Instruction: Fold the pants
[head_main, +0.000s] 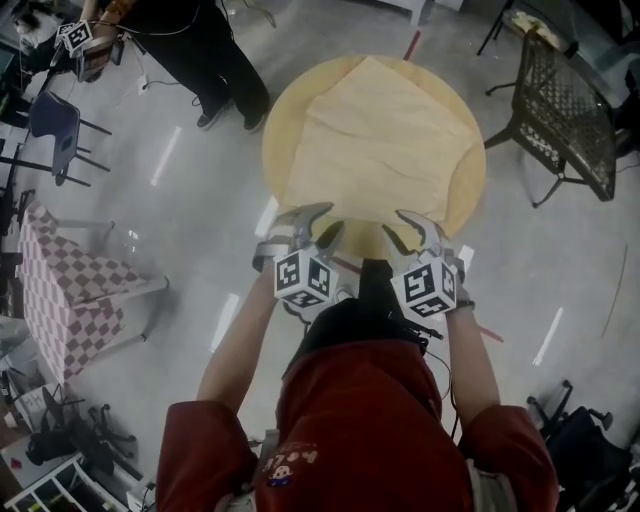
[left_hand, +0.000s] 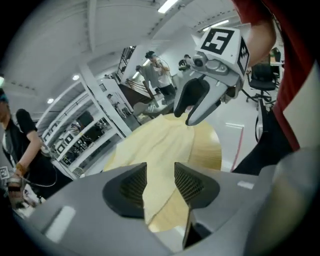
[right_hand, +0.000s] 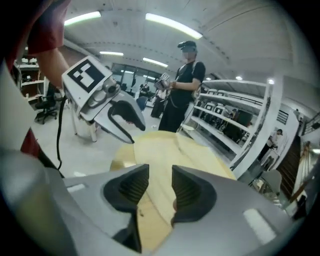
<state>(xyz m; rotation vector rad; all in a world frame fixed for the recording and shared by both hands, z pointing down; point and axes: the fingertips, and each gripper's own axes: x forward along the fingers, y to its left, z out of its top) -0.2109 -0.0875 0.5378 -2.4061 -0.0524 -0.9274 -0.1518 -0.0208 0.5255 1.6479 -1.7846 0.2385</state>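
Observation:
Pale yellow pants (head_main: 375, 150) lie spread flat over a round wooden table (head_main: 277, 140), which they nearly cover. Both grippers hover side by side above the table's near edge, pointing down at the cloth's near hem. My left gripper (head_main: 318, 228) is open with nothing between its pads (left_hand: 134, 185). The right gripper (head_main: 405, 232) is open too, its fingers (right_hand: 186, 190) bare. In the left gripper view the pants (left_hand: 160, 145) run away ahead, with the right gripper (left_hand: 192, 107) above them. The right gripper view shows the pants (right_hand: 170, 150) and the left gripper (right_hand: 125, 125).
A black mesh chair (head_main: 565, 110) stands right of the table. A person in black (head_main: 200, 50) stands at the far left holding another gripper. A pink checkered stand (head_main: 60, 290) and a blue chair (head_main: 55, 120) are at the left. White shelving (left_hand: 75, 135) lines the room.

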